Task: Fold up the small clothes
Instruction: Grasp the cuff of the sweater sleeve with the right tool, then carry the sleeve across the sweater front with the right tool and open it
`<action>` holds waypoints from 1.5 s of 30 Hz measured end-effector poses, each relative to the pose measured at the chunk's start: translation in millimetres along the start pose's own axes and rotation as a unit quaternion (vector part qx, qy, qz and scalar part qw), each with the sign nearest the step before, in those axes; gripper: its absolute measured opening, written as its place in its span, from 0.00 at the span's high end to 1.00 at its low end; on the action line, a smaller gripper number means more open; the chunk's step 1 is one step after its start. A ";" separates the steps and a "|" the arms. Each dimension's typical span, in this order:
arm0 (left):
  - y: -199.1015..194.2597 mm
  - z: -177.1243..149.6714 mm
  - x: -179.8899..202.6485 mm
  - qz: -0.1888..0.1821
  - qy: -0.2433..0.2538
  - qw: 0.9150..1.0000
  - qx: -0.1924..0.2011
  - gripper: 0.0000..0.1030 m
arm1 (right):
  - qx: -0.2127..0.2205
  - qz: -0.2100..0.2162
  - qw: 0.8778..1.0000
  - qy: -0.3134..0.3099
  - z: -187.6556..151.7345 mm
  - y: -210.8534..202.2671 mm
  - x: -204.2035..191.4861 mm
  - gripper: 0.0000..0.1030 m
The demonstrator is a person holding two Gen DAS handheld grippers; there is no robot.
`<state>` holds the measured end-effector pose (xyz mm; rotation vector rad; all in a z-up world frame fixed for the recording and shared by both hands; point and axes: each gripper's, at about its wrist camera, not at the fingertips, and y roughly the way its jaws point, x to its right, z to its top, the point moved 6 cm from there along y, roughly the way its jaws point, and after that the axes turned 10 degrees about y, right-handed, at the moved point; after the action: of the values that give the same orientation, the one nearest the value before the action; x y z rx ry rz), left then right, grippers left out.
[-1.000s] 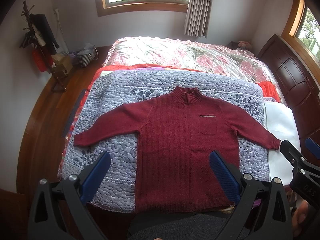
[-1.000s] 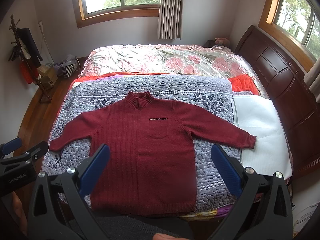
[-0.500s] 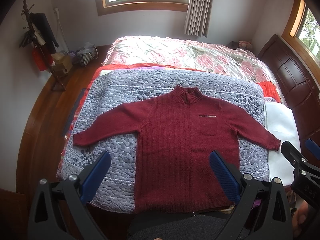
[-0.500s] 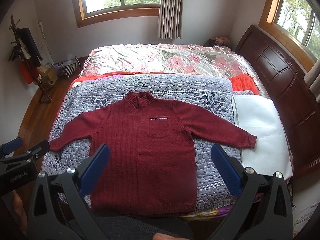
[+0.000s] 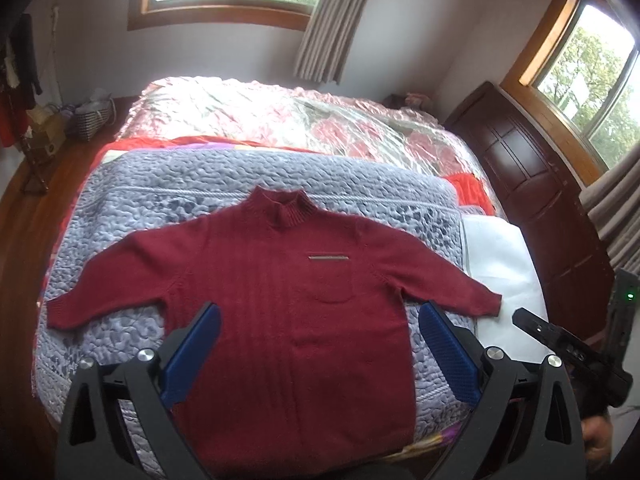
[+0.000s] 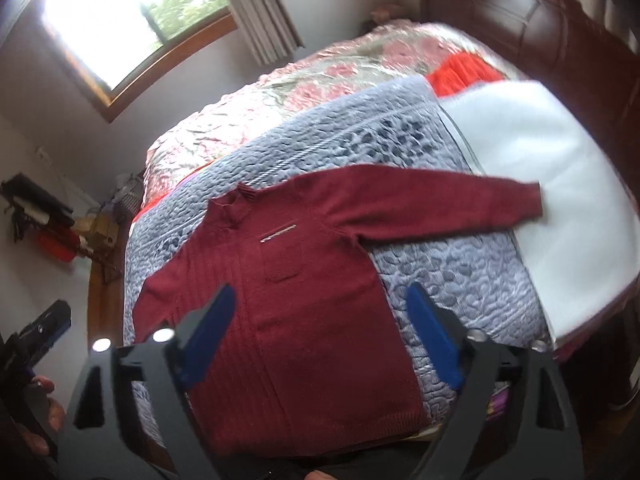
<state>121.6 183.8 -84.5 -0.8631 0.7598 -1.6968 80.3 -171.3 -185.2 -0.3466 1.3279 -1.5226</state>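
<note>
A dark red ribbed sweater [image 5: 288, 300] lies on a lavender pebble-quilted blanket [image 5: 132, 208]. At twelve o'clock spreads a pink floral cover [image 5: 280, 116]; at three o'clock, a plain white sheet [image 5: 500, 256]. Both tools carry blue pads [image 5: 192, 354].

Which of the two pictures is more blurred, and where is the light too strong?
Left wrist view: fairly sharp, dark red knitted sweater evenly lit, fisheye bending the room edges. Right wrist view: tilted and motion-blurred, the wood-framed window blown out white, the white sheet smeared.
</note>
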 end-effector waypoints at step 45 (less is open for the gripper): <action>182.0 -21.6 71.6 0.008 0.077 0.980 -0.183 0.04 | 0.102 0.068 0.869 0.479 157.9 214.2 404.8 0.90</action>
<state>181.3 69.2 -232.9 -0.9785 1.2077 -1.6478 137.3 -557.5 -471.9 0.7352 1.8450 -1.7530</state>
